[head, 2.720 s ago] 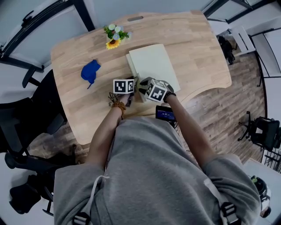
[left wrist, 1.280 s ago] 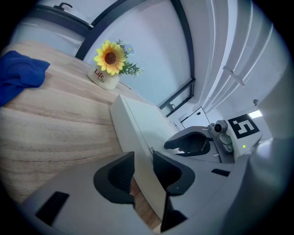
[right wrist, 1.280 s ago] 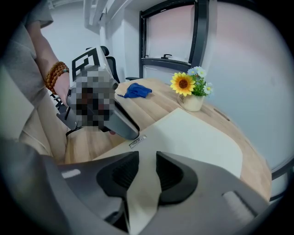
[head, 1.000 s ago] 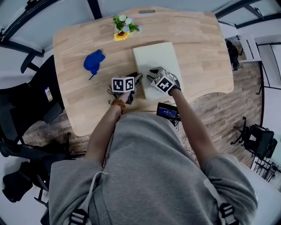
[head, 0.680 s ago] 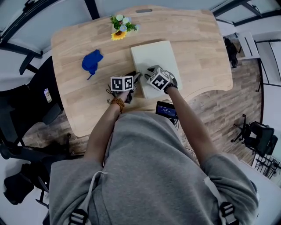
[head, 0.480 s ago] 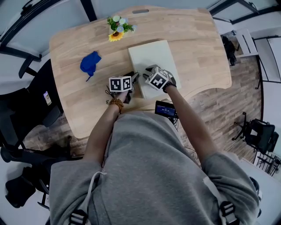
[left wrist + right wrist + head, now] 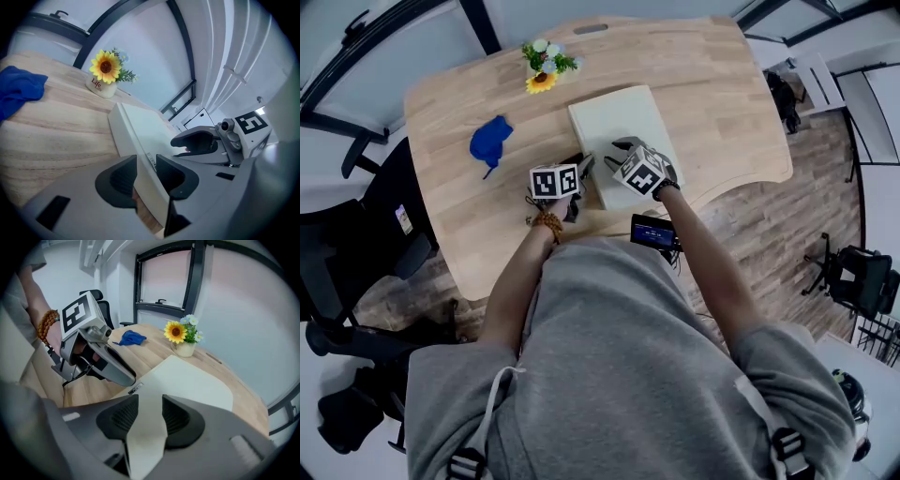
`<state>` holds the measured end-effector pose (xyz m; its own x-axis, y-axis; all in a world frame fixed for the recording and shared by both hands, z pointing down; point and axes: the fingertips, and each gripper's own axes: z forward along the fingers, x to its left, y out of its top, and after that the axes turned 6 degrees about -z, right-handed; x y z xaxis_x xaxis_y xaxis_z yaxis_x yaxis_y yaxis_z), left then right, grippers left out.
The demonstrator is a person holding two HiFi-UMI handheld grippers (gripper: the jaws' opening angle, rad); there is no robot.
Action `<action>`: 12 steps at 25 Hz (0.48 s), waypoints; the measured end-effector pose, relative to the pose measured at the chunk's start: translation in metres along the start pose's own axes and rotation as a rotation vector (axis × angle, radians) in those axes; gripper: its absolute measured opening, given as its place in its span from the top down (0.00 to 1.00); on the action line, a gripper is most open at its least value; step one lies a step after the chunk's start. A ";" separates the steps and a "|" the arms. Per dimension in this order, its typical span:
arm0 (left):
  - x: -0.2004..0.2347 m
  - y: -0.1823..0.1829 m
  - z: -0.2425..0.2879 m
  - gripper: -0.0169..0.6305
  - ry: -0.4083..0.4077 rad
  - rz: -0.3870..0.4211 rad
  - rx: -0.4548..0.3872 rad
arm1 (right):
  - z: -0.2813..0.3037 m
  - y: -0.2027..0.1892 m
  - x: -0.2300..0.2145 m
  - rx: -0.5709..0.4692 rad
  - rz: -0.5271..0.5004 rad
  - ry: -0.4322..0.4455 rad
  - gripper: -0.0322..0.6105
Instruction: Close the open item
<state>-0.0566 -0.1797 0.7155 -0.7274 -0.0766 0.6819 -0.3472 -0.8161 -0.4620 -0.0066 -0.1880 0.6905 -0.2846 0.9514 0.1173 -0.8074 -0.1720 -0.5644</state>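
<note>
A cream laptop (image 7: 617, 120) lies flat on the wooden table (image 7: 722, 94) with its lid down. My left gripper (image 7: 581, 170) is at its near left corner. In the left gripper view the gripper (image 7: 146, 168) has both pads closed on the laptop's (image 7: 140, 129) side edge. My right gripper (image 7: 615, 150) sits over the near edge of the lid. In the right gripper view its jaws (image 7: 145, 416) are opening, with the laptop's (image 7: 187, 380) cream edge running between them and the pads not pressing it. Each gripper sees the other: the right gripper (image 7: 201, 143) and the left gripper (image 7: 105, 364).
A sunflower pot (image 7: 543, 69) stands at the table's far side and a blue cloth (image 7: 490, 142) lies at the left. A small lit device (image 7: 653, 232) sits at the near table edge by the person's right wrist. A black chair (image 7: 356, 244) stands to the left.
The laptop's lid, slightly offset from the base at first, now lies flat on it. The right gripper has stayed over the near edge; the left has kept its hold.
</note>
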 end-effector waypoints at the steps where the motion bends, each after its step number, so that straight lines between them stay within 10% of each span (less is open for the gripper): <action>1: -0.001 0.002 -0.001 0.78 0.002 0.007 -0.009 | -0.003 0.001 -0.003 -0.009 0.002 -0.013 0.69; 12: -0.058 0.059 -0.040 0.78 -0.009 0.279 -0.185 | -0.068 0.032 -0.049 -0.175 0.090 -0.182 0.69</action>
<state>-0.0589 -0.2001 0.6264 -0.8045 -0.2878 0.5195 -0.2379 -0.6453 -0.7259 0.0170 -0.2229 0.6114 -0.4522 0.8699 0.1970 -0.6779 -0.1916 -0.7098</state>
